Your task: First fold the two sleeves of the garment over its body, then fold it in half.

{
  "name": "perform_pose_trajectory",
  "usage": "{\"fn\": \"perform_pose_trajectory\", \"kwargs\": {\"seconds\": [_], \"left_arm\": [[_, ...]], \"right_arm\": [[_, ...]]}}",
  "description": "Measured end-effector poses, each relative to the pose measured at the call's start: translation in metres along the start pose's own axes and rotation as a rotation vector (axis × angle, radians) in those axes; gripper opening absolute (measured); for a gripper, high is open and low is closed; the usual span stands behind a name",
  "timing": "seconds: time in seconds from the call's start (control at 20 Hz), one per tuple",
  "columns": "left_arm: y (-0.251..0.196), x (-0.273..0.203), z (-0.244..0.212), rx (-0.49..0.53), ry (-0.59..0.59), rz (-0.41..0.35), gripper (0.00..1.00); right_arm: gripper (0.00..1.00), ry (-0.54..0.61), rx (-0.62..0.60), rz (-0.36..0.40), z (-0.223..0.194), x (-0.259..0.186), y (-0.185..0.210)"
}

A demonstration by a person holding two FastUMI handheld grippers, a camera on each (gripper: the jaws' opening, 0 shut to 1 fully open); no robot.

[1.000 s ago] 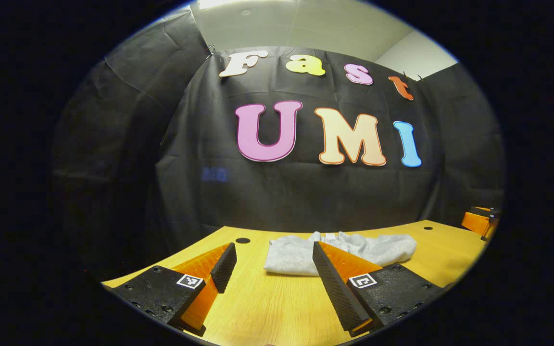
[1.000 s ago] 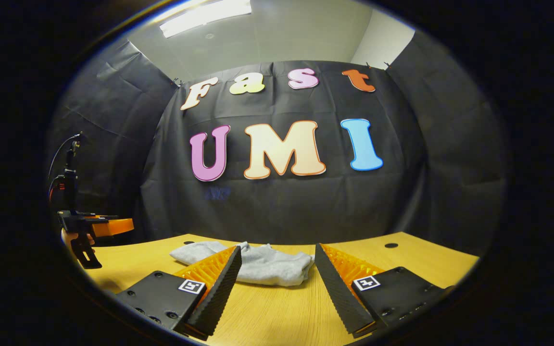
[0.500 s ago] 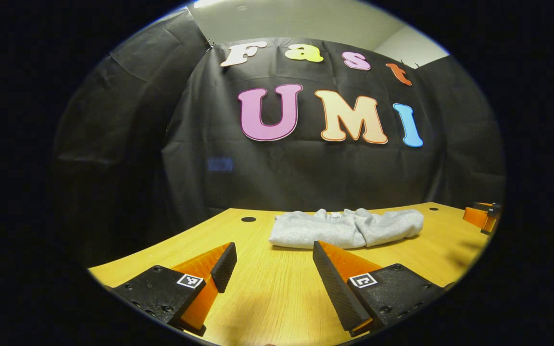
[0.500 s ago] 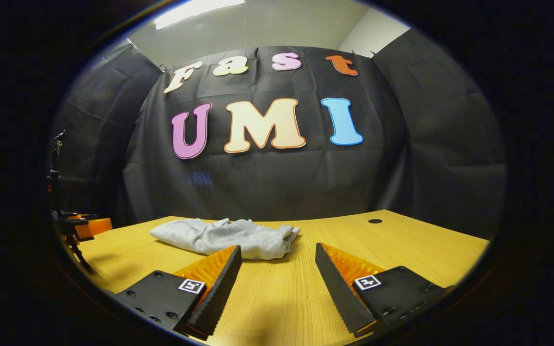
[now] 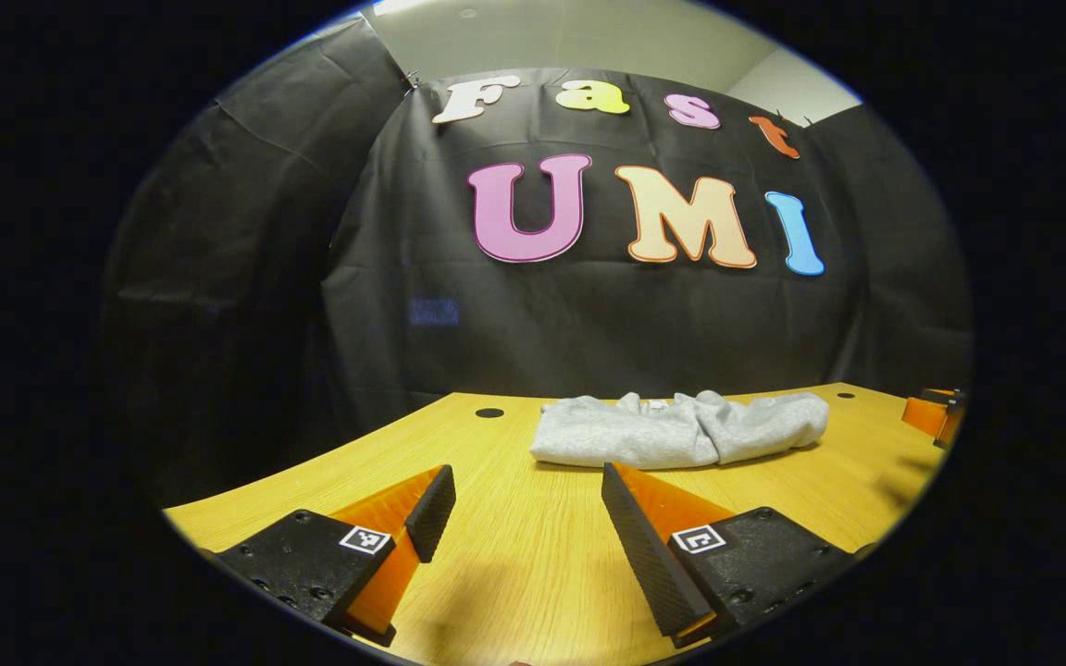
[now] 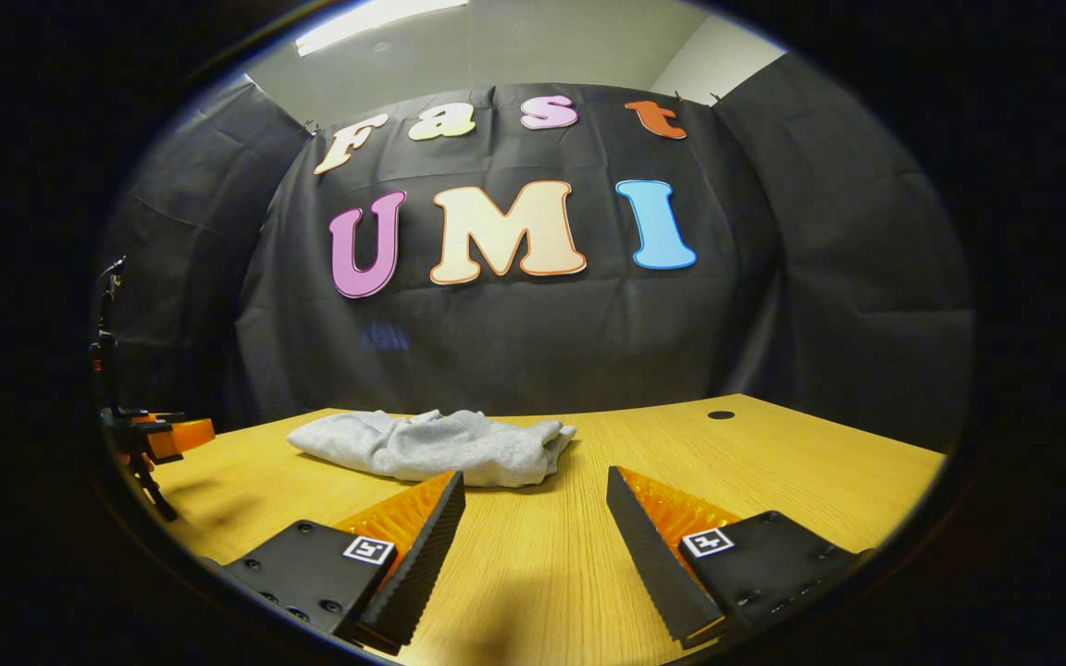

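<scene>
A grey garment (image 5: 676, 430) lies folded in a compact bundle on the wooden table (image 5: 514, 546), near the far side. In the left gripper view my left gripper (image 5: 526, 486) is open with nothing between its fingers, well short of the bundle. The right gripper view has the same garment (image 6: 431, 446) ahead and to the left, and my right gripper (image 6: 535, 488) stands open and empty, its left finger just short of the cloth. The right gripper (image 5: 933, 416) peeks in at the far right edge of the left gripper view. The left gripper (image 6: 149, 439) appears at the left edge of the right gripper view.
Black cloth walls close the booth behind and beside the table. Round cable holes (image 5: 489, 413) (image 6: 721, 415) sit near the table's far corners. Bare wood stretches between both grippers and the garment.
Both grippers have drawn back from the garment, so it looks smaller and farther off. Their jaws stayed open and the bundle has not moved.
</scene>
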State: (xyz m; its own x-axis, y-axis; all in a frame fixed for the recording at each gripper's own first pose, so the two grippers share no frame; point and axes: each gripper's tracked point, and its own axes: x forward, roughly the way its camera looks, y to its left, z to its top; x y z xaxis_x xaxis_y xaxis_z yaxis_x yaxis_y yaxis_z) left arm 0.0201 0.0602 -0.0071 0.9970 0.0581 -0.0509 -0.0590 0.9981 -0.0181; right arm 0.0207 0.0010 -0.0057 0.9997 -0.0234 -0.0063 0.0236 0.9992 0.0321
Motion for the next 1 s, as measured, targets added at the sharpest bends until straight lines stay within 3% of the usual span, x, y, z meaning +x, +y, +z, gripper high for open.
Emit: {"fn": "perform_pose_trajectory", "kwargs": {"seconds": [1.0], "left_arm": [[-0.002, 0.0, 0.004, 0.018, -0.031, 0.005, 0.94]], "right_arm": [[0.97, -0.027, -0.043, -0.012, -0.002, -0.001, 0.007]]}}
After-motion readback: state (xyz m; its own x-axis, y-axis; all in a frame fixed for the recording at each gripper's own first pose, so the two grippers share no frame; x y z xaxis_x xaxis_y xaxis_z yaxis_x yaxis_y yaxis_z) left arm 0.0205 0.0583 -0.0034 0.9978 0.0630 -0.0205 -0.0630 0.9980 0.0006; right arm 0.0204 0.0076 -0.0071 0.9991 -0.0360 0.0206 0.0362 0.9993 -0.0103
